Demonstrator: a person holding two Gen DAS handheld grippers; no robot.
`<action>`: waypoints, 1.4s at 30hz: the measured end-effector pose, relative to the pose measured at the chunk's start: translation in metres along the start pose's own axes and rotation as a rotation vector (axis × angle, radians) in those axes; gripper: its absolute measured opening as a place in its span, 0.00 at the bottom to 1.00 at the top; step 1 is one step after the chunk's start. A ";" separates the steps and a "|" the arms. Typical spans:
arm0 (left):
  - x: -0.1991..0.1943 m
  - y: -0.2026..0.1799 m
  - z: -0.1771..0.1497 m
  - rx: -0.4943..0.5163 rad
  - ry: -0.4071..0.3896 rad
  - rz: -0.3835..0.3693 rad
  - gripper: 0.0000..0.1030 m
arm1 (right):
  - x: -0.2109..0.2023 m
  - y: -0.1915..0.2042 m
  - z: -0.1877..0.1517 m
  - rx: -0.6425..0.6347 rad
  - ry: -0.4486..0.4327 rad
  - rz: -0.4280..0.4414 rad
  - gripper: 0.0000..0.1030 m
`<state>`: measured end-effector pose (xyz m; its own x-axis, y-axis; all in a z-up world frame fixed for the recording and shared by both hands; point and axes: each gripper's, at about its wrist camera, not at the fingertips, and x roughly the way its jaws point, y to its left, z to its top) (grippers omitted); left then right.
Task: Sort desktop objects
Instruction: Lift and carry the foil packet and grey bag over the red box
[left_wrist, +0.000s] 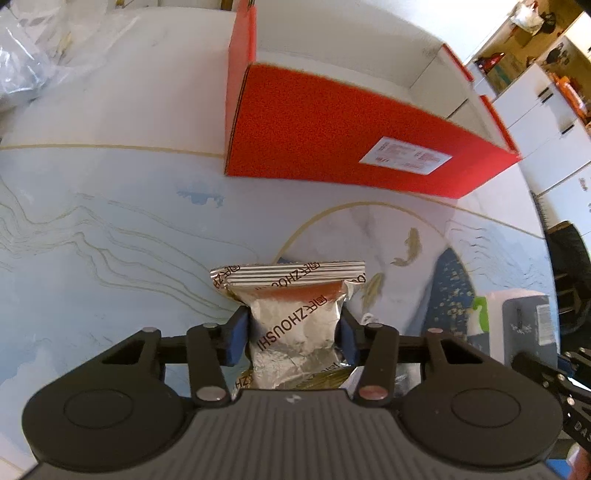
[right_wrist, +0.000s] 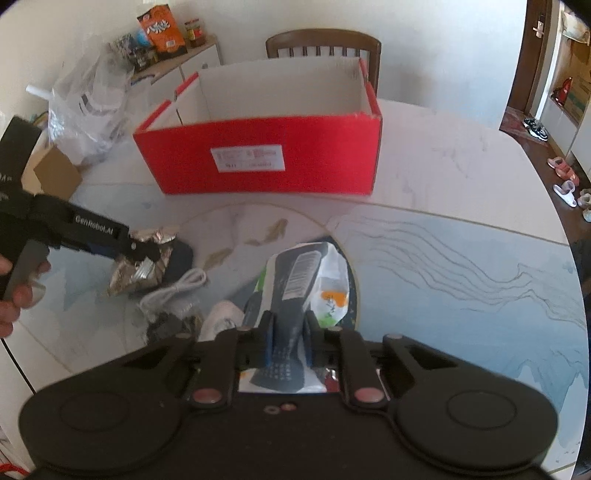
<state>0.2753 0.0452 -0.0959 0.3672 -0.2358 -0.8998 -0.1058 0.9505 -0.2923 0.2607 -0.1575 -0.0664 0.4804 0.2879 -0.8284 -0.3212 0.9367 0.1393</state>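
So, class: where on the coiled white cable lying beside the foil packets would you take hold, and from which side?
Grip the white cable across its bundled middle, coming down from above. It lies flat on the table in a loose coil, so the gathered strands probably offer the thickest bite, and neither end would trail far. The silver foil packet and the left gripper crowd its far left side, so approach from the open near side.

Silver foil snack packet (left_wrist: 295, 325): crinkled, brown lettering, striped crimped seal at the far end; lies lengthwise between the left gripper's (left_wrist: 293, 338) blue pads, which press its two sides.

Tissue pack (right_wrist: 295, 284): soft white plastic wrapper with a dark blue panel, barcode and green and orange print; pinched at its near end between the right gripper's (right_wrist: 290, 345) pads.

Red box (right_wrist: 266, 155): open-topped, white inside, white label on the near wall; stands beyond both grippers, apart from them.
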 end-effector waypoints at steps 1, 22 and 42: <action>-0.005 -0.001 0.001 0.008 -0.007 -0.004 0.47 | -0.001 0.000 0.002 0.004 -0.004 0.002 0.14; -0.078 -0.040 0.034 0.153 -0.084 -0.056 0.47 | -0.030 -0.018 0.069 0.065 -0.125 0.033 0.13; -0.079 -0.081 0.152 0.323 -0.271 0.034 0.47 | 0.011 -0.021 0.195 0.073 -0.236 0.006 0.13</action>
<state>0.3951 0.0180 0.0484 0.6030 -0.1821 -0.7767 0.1568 0.9817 -0.1084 0.4315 -0.1349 0.0277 0.6585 0.3240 -0.6793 -0.2689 0.9443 0.1898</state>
